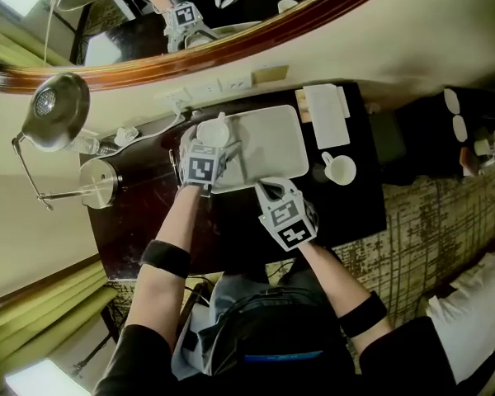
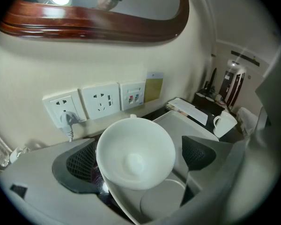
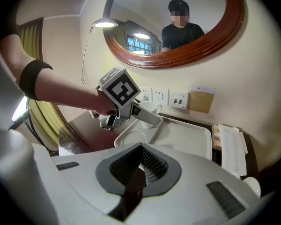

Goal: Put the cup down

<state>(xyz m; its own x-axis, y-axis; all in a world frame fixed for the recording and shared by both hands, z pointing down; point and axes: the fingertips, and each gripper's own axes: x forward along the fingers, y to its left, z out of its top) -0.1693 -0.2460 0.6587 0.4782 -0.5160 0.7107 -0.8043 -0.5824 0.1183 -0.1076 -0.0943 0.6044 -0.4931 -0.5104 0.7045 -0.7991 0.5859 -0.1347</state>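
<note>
between the jaws of the left gripper (image 2: 139,159) sits the small white ceramic cup (image 1: 213,130). jaws are spread wide. clear gap shows on the right pad's side. on the left pad's side the cup overlaps the pad in view, so can't tell if it touches. not squeezed, reads as let go. right gripper view shows the cup upright, base down on the white rectangular plastic tray (image 1: 272,143), at the tray's far left corner by the wall. its axis is vertical, mouth up, and the handle nub points away from the gripper toward the white wall sockets (image 2: 100,100). a round white saucer (image 3: 131,138) lies on the tray just nearer than the cup. right gripper (image 3: 140,161) has its jaws closed on nothing, near the front edge of the dark wooden table (image 1: 355,205), well apart from the cup. left hand is the nearer one. judgement: cup looks placed. coming move is a straight pull back along the jaws, cup dead ahead, without clipping it or the saucer.
</note>
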